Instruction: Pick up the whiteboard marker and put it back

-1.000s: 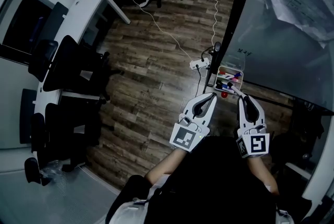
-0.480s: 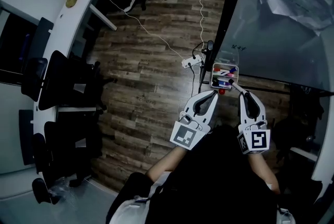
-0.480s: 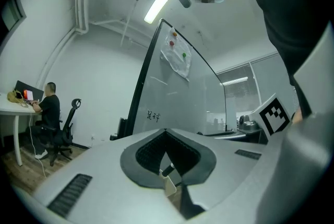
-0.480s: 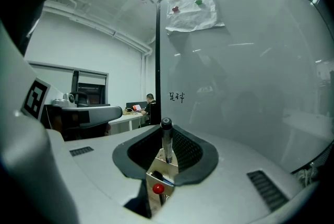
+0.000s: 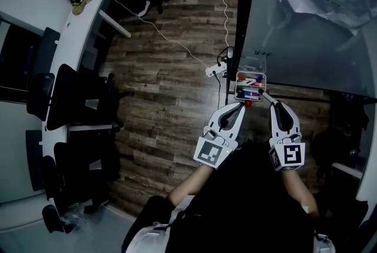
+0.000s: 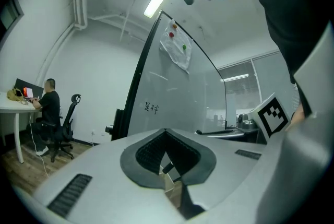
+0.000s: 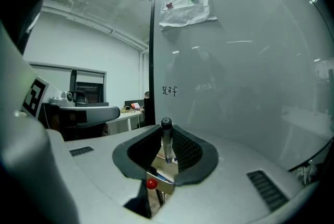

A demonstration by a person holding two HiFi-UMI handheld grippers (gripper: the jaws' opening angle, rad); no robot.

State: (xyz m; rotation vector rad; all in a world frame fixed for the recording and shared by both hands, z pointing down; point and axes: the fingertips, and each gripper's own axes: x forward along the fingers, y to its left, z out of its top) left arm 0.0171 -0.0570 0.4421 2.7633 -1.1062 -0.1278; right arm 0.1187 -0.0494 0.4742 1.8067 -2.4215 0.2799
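My right gripper (image 5: 273, 105) reaches forward from a bent arm, clenched on the marker (image 7: 166, 140), which stands upright between its jaws. The tray (image 5: 237, 91) is just ahead. My left gripper (image 5: 238, 108) is held level beside it, closed on nothing.

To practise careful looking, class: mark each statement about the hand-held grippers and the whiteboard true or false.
1. The right hand-held gripper holds a marker. True.
2. The left hand-held gripper holds a marker too. False: its jaws are shut on nothing.
3. A paper sheet hangs on the whiteboard. True.
4. The tray is empty. False: several markers lie in it.
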